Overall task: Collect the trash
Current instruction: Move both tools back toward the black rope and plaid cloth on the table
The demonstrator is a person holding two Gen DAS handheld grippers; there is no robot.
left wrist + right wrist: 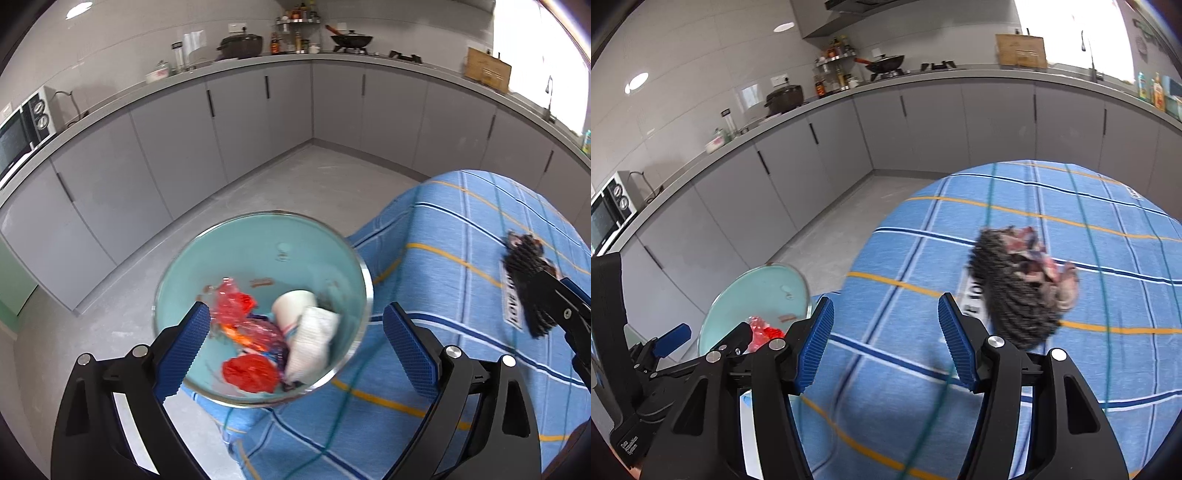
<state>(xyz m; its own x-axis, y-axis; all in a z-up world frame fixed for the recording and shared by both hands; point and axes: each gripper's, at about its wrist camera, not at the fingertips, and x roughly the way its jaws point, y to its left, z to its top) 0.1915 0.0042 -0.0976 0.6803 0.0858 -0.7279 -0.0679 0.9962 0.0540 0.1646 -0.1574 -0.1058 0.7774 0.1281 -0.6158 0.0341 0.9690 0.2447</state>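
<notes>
Black gripper frames, ribbed blue pads, silver screws (label seemingly white).

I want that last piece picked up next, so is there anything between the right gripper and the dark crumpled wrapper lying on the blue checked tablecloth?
Nothing visible blocks it. The right gripper is open and empty, and only bare blue checked tablecloth lies between its fingers and the dark crumpled wrapper ahead, slightly to their right. The teal bin sits off to the left.

From the right wrist view, bare blue checked cloth lies open from 11 to 12 o'clock. A dark crumpled wrapper blocks 1 o'clock. The trash-filled bin and the left hand-held gripper crowd 9 to 10 o'clock.
</notes>
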